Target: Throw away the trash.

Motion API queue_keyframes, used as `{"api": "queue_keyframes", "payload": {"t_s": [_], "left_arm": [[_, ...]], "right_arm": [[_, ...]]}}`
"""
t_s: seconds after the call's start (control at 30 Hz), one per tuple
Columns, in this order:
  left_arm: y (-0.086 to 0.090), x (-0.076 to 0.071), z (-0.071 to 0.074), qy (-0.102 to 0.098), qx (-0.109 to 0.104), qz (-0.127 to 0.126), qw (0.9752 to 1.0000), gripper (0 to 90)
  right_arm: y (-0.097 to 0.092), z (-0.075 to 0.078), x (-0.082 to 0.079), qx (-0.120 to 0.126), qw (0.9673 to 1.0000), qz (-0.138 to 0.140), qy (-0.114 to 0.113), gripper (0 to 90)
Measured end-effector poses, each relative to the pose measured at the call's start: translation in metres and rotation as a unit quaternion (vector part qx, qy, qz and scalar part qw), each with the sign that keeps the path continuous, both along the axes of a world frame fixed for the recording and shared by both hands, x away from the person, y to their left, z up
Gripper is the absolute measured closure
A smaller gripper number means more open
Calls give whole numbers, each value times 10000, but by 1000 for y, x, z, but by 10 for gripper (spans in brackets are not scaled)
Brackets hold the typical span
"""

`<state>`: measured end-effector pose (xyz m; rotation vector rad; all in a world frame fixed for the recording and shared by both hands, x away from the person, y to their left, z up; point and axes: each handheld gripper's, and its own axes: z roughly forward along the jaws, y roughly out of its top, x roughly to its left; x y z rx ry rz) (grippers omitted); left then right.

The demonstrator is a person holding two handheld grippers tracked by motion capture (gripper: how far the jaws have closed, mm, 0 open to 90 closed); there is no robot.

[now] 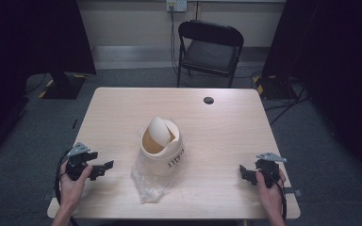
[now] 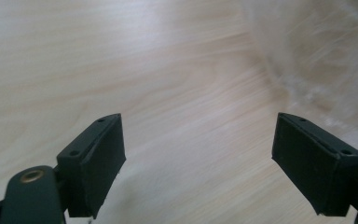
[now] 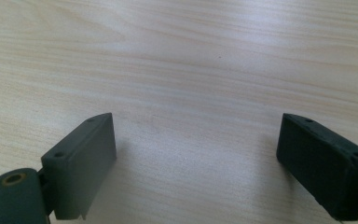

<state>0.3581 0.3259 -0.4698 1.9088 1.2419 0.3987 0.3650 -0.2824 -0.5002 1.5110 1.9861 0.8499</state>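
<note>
Hands come in from the near edge of the pale wooden counter (image 1: 122,108), one at each side. At the left, the left gripper (image 1: 104,167) lies low over the near left part of the counter, pointing toward the middle; in the left gripper view its two black fingers (image 2: 95,163) stand wide apart with nothing but bare wood grain between them, so they are released. Just beyond them, at the right of that view, a blurred, whitish film of plastic shows. In the middle of the counter sits a small cream bin (image 1: 162,143) with a swing lid (image 1: 159,130) tipped up on edge, dark lettering on its side. It rests on a crumpled clear plastic bag (image 1: 147,181) that spreads out toward the near edge, near the left gripper but apart from it. Behind the counter, beyond a dark round hole (image 1: 209,100) in its top, stands a black folding chair (image 1: 210,47) against the wall. At the right, the right gripper (image 1: 243,172) sits over the near right part of the counter, well apart from the bin; in the right gripper view its fingers (image 3: 81,163) are likewise spread and released, with only wood between them.
</note>
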Motion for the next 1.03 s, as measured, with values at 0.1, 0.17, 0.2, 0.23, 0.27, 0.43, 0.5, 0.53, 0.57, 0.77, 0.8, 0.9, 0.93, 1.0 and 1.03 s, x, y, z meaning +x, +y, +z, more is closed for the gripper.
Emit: {"api": "queue_keyframes", "payload": {"t_s": [0.1,0.17,0.2,0.23,0.27,0.43,0.5,0.53,0.57,0.77,0.8,0.9,0.93,1.0,1.03], "left_arm": [[5,-4,-9,142,130,0,9998,176],[7,-5,-12,193,167,-41,9997,177],[9,-8,-16,247,318,34,9992,177],[9,-8,-16,247,318,34,9992,177],[12,-10,-21,291,352,39,9989,177],[6,-12,-27,172,630,148,9978,169],[1,-14,-29,61,786,208,9967,157],[1,-14,-29,61,786,208,9967,146],[-3,-16,-32,-39,806,286,9963,135],[-4,-15,-33,-79,764,329,9965,118],[-4,-15,-33,-69,806,322,9962,115],[-8,-13,-33,-34,824,372,9959,91],[-8,-12,-33,-31,845,331,9959,75],[-9,-10,-33,-8,886,299,9956,50],[-9,-10,-33,-8,886,299,9956,42]], "right_arm": [[0,0,0,0,10000,0,-1,109],[0,0,0,-2,10000,-3,-6,109],[0,0,0,0,10000,0,0,109],[0,0,0,0,10000,0,0,109],[0,0,0,-1,10000,-4,-5,109],[0,0,0,-2,10000,-3,-5,109],[0,0,0,-2,10000,-4,-6,109],[0,0,0,-2,10000,-4,-6,109],[0,0,0,-4,10000,-4,-5,109],[0,0,0,0,10000,0,0,109],[0,0,0,-1,10000,0,0,109],[0,0,0,-1,10000,0,0,109],[0,0,0,-1,10000,1,0,109],[0,0,0,-2,10000,-2,1,107],[0,0,0,2,10000,-25,6,107]]}}
